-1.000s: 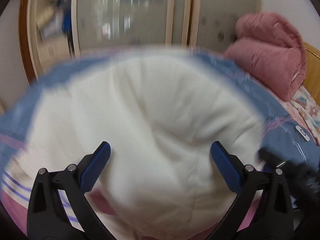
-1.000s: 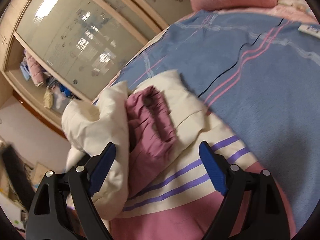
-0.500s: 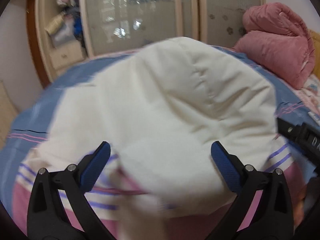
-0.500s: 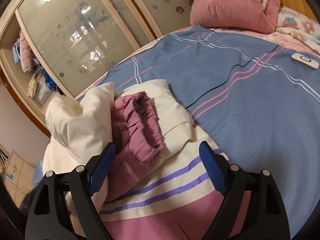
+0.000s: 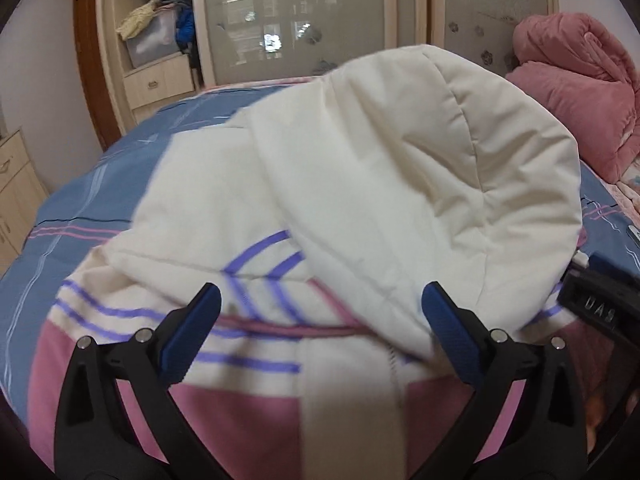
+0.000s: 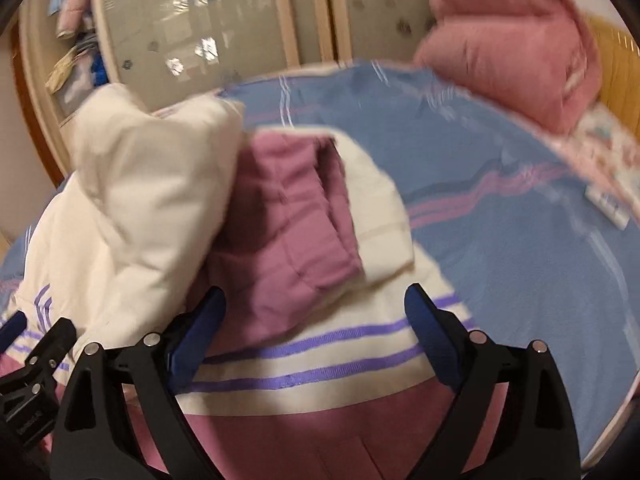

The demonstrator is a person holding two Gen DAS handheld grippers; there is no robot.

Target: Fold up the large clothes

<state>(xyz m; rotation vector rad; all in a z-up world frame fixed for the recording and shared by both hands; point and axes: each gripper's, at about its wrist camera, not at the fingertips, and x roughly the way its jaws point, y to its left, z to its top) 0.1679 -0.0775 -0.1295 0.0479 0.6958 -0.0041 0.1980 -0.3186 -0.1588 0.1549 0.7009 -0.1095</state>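
A large cream and pink padded jacket with purple stripes (image 5: 256,344) lies on the bed. Its cream hood (image 5: 400,168) is folded over the body, and the pink lining (image 6: 288,232) shows in the right wrist view. My left gripper (image 5: 320,332) is open and empty just above the jacket's striped chest. My right gripper (image 6: 316,328) is open and empty above the jacket's right side (image 6: 320,356), near the lining. The right gripper also shows at the right edge of the left wrist view (image 5: 600,312).
The bed has a blue striped cover (image 6: 500,208). A folded pink quilt (image 5: 576,112) lies at the head of the bed. A wardrobe with frosted sliding doors (image 5: 304,20) and drawers (image 5: 160,84) stands beyond the bed. A small white remote (image 6: 608,204) lies on the cover.
The cream hood has dropped away from the left camera and settled over the jacket body. Both grippers have pulled back and stayed open. The right view has swung toward the quilt.
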